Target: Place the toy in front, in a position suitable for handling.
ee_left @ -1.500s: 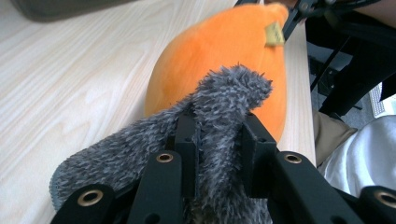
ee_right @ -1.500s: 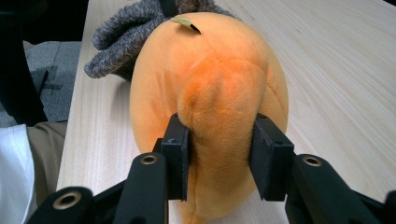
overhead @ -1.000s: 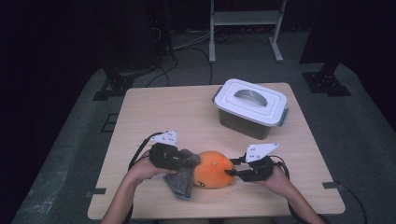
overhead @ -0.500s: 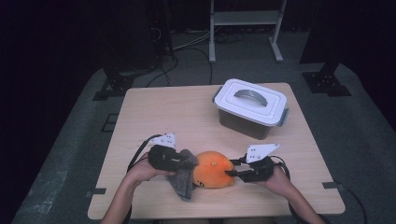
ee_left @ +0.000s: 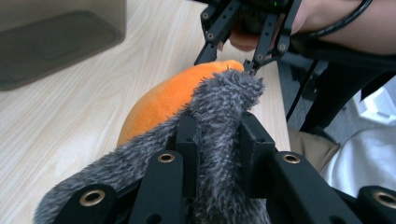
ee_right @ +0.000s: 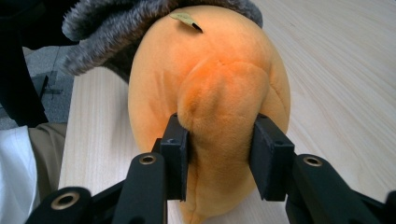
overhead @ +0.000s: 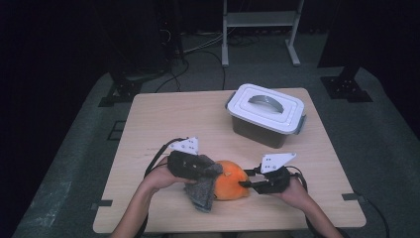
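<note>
Grey furry cloth (ee_left: 219, 140) is pinched in my left gripper (ee_left: 217, 154) fingers; my right gripper (ee_right: 219, 158) fingers clamp the orange plush (ee_right: 210, 93), whose underside is hidden.

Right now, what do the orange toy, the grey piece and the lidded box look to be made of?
Orange toy: soft plush, short matte pile; it bulges between the right gripper's jaws. Grey piece: longer shaggy fake fur, strands visible, pinched by the left gripper. Box: likely hard plastic, smooth white lid with moulded handle and translucent walls.
</note>
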Demonstrator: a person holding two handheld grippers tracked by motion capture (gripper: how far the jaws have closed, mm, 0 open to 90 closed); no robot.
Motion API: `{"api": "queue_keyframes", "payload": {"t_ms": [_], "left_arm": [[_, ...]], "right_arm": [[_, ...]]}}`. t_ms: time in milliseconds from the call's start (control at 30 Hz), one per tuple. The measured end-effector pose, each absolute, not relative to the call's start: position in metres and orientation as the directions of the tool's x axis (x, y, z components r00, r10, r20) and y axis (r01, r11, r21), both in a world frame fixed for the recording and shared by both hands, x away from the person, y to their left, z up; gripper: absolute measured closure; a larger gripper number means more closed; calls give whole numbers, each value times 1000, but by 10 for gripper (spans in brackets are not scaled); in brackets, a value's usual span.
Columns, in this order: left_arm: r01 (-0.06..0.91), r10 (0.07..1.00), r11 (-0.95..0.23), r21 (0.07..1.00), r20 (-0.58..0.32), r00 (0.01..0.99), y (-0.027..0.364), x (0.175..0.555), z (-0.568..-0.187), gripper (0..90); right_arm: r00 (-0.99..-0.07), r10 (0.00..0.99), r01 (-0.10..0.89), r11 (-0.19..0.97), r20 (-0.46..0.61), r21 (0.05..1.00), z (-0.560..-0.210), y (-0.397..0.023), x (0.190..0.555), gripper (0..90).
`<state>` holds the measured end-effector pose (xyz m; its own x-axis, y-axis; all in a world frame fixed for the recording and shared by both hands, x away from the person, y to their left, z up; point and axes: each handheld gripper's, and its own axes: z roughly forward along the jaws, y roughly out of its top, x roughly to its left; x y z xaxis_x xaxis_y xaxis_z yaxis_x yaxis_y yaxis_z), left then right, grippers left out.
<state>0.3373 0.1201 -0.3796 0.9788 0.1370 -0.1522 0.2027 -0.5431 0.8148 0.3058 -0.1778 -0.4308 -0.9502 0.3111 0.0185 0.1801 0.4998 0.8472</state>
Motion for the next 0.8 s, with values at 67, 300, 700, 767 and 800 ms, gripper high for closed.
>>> {"api": "queue_keyframes", "payload": {"t_ms": [67,300,700,767,800], "left_arm": [[215,146,-545,810,-161,976,122,339,-383,729],[275,184,-511,814,-209,960,142,341,-401,729],[266,196,-522,811,-189,962,146,338,-397,730],[241,173,-522,818,-175,969,138,336,-391,729],[228,161,-521,823,-168,973,134,336,-388,729]], "right_arm": [[-950,312,186,497,26,847,-432,-180,307,606],[-953,303,172,507,12,845,-430,-176,306,605],[-953,303,169,509,8,844,-429,-174,305,606],[-952,305,173,507,12,845,-430,-175,305,606],[-952,305,170,506,9,845,-430,-175,305,606]]}}
